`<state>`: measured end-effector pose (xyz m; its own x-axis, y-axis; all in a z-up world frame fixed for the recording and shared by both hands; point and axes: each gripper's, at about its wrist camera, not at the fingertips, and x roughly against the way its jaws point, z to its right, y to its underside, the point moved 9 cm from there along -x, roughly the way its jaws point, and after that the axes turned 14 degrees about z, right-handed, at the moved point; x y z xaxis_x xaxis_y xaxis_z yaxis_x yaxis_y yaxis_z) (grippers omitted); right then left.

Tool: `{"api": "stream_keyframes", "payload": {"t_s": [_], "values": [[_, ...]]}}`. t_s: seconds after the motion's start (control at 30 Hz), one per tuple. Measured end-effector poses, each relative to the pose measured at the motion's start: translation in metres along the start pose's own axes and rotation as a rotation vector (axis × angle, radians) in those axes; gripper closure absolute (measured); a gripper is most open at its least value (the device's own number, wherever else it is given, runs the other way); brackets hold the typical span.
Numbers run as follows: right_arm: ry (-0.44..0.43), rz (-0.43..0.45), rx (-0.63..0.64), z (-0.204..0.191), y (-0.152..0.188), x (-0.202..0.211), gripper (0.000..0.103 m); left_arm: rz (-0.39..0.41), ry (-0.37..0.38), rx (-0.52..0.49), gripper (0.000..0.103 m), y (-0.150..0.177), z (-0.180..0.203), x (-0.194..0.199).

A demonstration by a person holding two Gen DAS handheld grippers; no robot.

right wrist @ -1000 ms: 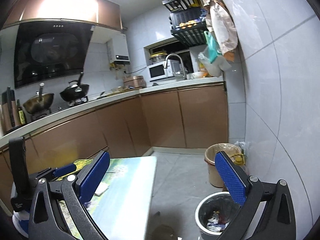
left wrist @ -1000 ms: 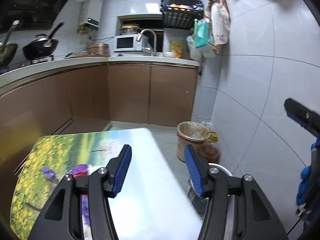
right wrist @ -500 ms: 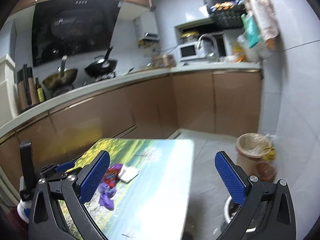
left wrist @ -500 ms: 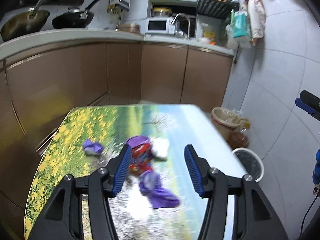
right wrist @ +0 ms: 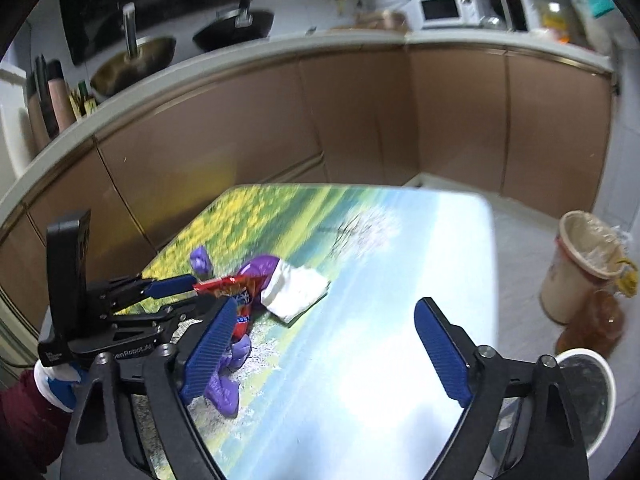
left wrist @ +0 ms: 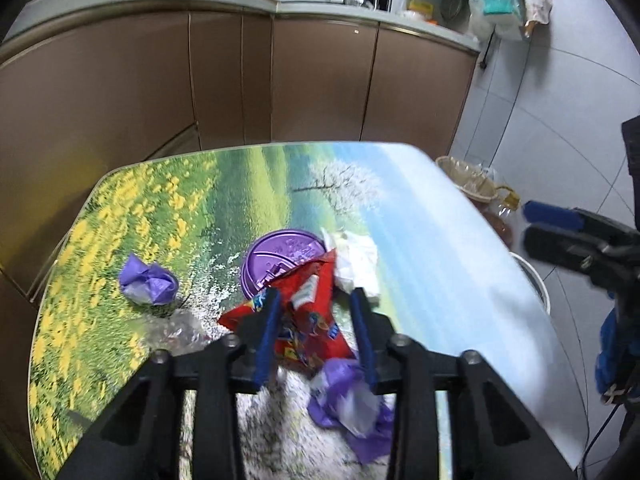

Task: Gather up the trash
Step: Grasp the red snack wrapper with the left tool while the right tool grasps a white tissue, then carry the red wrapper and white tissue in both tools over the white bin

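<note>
1. Left gripper [left wrist: 316,312] is closing its jaws around the red wrapper [left wrist: 308,320] at 6 o'clock on the table [left wrist: 420,240]; a firm pinch looks unconfirmed.
2. Right gripper [right wrist: 320,348], wide but narrowing, holds nothing.
3. Purple lid [left wrist: 280,256], white tissue [left wrist: 358,260], purple scraps uncollected.
4. White bin [right wrist: 592,392] at 4 o'clock awaits.

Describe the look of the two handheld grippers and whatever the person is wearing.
Both grippers are black frames with silver bolts and two fingers faced with ribbed blue pads. The left gripper carries an upright black block and small white lettering on its body, seen from the right wrist view. The hand holding it wears a white and blue glove under a dark red sleeve.
</note>
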<state>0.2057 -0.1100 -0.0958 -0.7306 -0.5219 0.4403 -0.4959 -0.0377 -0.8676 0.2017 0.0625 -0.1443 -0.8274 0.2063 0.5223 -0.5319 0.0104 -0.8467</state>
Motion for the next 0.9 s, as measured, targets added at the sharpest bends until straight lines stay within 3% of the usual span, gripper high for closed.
{"api": "stream_keyframes", "payload": {"t_s": [0.17,0.43,0.7,0.8,0.87,0.9], "values": [[-0.038,-0.066,0.007,-0.013,0.015,-0.049,0.024,-0.028,0.005,0.015,0.094,0.004,-0.01,-0.015],[-0.059,-0.152,0.017,-0.022,0.031,-0.108,0.038,0.004,0.028,0.076,0.097,0.0,-0.022,-0.02],[-0.036,-0.196,0.036,-0.014,0.039,-0.138,0.041,0.075,0.024,0.154,0.097,-0.019,-0.036,0.001],[-0.024,-0.199,0.072,-0.016,0.042,-0.142,0.056,0.105,0.013,0.173,0.097,-0.028,-0.044,0.014],[-0.024,-0.203,0.086,-0.016,0.042,-0.144,0.076,0.123,0.001,0.183,0.097,-0.032,-0.048,0.023],[-0.023,-0.204,0.094,-0.017,0.043,-0.144,0.079,0.128,-0.004,0.187,0.097,-0.034,-0.05,0.027]]}}
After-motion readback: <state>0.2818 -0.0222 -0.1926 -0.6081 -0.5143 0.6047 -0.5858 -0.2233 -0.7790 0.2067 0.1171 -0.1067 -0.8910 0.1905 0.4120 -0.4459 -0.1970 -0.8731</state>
